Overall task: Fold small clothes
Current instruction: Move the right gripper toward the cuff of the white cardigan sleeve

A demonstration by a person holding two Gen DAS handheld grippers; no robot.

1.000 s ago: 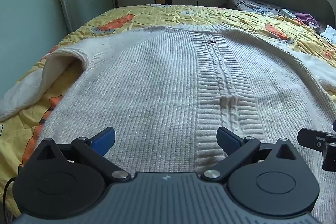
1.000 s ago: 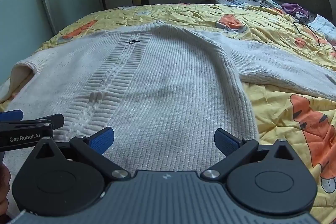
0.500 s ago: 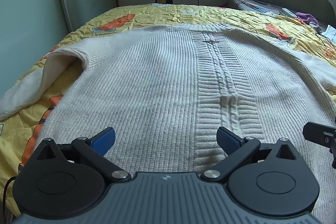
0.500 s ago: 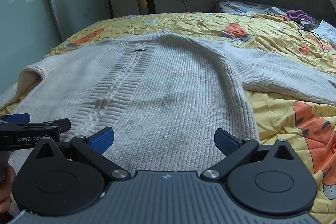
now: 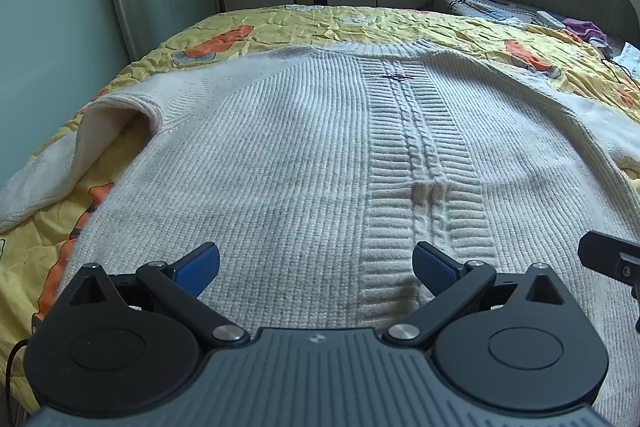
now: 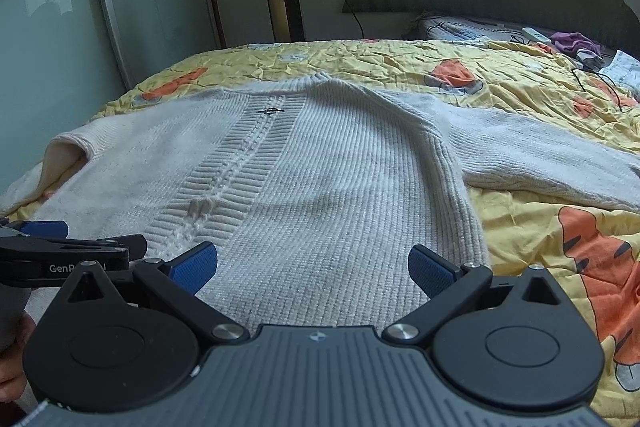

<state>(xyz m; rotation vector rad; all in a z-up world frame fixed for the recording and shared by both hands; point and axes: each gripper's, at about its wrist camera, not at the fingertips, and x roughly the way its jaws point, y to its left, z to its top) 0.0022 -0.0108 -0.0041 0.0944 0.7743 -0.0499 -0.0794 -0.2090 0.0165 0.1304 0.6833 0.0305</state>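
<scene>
Both grippers rose slightly; fingers [image 5: 198, 263] (spread wide, empty) hover over sweater [image 5: 304, 163] hem.

Cream cable-knit sweater [image 5: 304, 163] spread flat on yellow cartoon-print bedspread [image 5: 360, 23]; left hand-held gripper [image 5: 316, 265] above hem, blue-padded jaws wide apart; black tip of right hand-held gripper [image 5: 608, 259] at right edge.

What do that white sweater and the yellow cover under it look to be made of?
The sweater looks like a thick knitted yarn, wool or acrylic, I cannot tell which; its ribbed rows and the raised cable band down the middle show the knit, with a matte, slightly fuzzy surface. The bedspread looks like a thin woven fabric, perhaps cotton or polyester: smooth, finely crinkled all over, printed with orange cartoon figures.
</scene>
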